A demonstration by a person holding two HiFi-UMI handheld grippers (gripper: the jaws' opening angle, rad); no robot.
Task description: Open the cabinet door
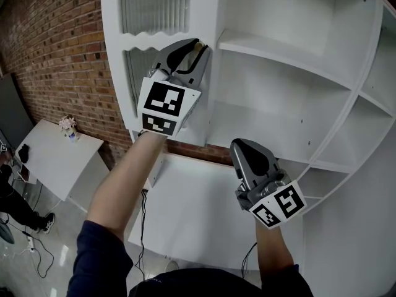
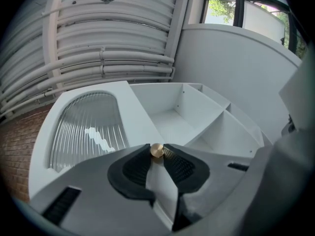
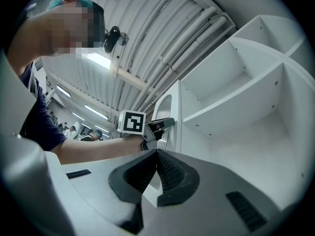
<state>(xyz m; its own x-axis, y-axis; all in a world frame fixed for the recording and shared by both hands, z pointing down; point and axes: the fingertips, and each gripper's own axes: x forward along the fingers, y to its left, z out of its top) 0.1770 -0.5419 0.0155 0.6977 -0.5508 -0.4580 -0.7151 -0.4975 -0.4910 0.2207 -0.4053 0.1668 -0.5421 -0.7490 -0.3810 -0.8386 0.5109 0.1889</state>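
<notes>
The white cabinet door [image 1: 204,17] has ribbed glass panels [image 2: 86,127] and a small brass knob [image 2: 156,150] near its edge. My left gripper [image 2: 156,152] is raised to that knob, which sits between the fingertips with both pads pressed on it. In the head view the left gripper [image 1: 199,47] is at the door's right edge, and the knob is mostly hidden by the fingers. My right gripper [image 3: 156,154] is shut with nothing in it. It hangs lower and to the right [image 1: 239,145], in front of the open shelves, apart from the door.
White open shelves [image 1: 278,48] curve away to the right of the door. A white table [image 1: 204,209] stands below the cabinet, and a smaller one [image 1: 55,159] holding a small object stands by the brick wall [image 1: 55,48]. Cables lie on the floor at the left.
</notes>
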